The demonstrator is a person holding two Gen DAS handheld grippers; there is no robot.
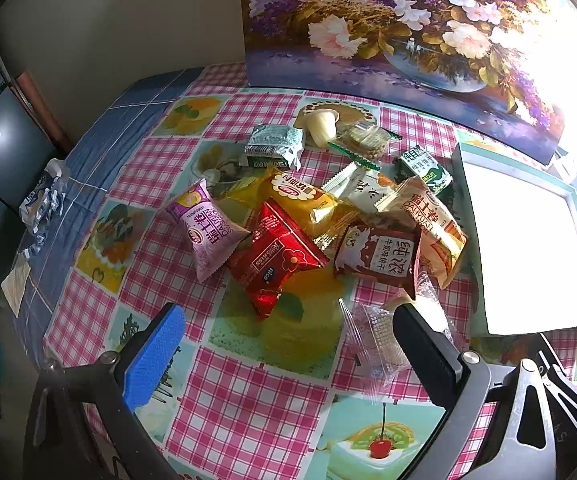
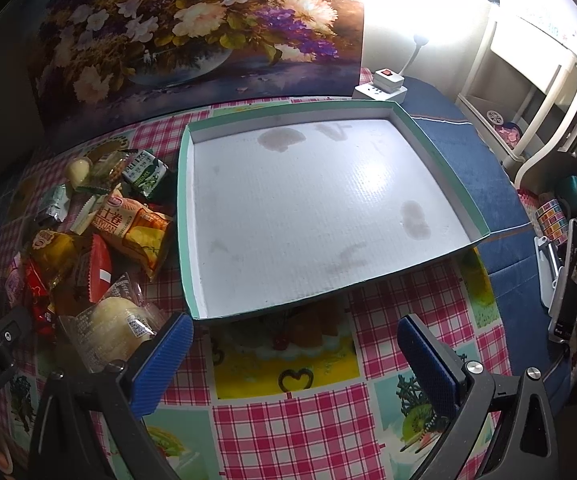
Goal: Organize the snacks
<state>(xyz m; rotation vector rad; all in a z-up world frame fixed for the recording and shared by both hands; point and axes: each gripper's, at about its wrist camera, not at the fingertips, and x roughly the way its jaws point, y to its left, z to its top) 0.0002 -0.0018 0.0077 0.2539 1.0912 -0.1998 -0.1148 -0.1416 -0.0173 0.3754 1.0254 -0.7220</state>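
While your snacks sit heaped on the checkered tablecloth [image 1: 248, 400], count them: two Swiss-roll packs, one purple [image 1: 210, 230] and one orange [image 1: 434, 224], one red pack [image 1: 276, 258], one yellow [image 1: 300, 198], one brown [image 1: 380, 258], one jelly cup [image 1: 322, 124]. Just beside them lies one green-rimmed tray [image 2: 182, 216], white inside. Your left gripper [image 1: 288, 354] and right gripper [image 2: 294, 364] both gape wide, holding nothing.

Flower painting [image 2: 192, 28] behind checked tablecloth [image 2: 288, 432], white power strip [image 2: 380, 86] beside it.
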